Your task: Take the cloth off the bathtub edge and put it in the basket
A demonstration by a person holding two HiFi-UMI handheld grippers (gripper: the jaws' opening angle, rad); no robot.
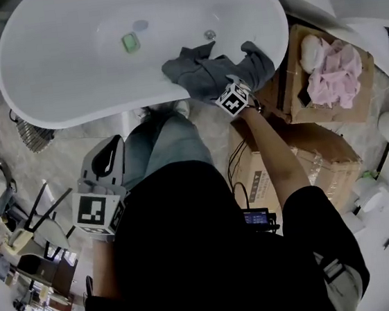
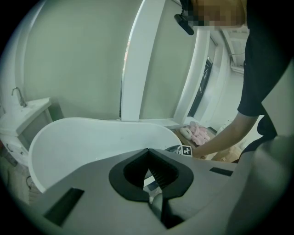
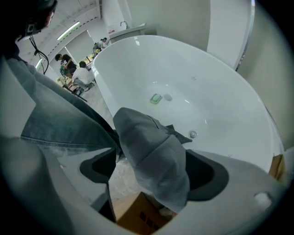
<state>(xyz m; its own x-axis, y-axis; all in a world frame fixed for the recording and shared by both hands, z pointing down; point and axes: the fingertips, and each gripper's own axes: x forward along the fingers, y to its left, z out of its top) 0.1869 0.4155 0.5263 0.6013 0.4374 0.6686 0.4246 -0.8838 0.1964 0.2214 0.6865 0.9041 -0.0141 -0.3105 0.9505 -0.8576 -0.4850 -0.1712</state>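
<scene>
Cloth [image 1: 206, 70] draped over near-right rim of bathtub [image 1: 67, 82] — part inside, part hanging outside. Right gripper [image 1: 227, 85] above it, cloth between its jaws. Far box [image 1: 315, 115] right of tub; near box [image 1: 321, 165] in front of it. Left gripper [image 1: 106, 161] at left — outside tub.

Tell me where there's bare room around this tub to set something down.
The bathtub rim is bare left of the grey cloth, and the basin is bare apart from a small green item. The right end is crowded: the cloth, the right tool open over it, and the cardboard box holding pink cloths.
</scene>
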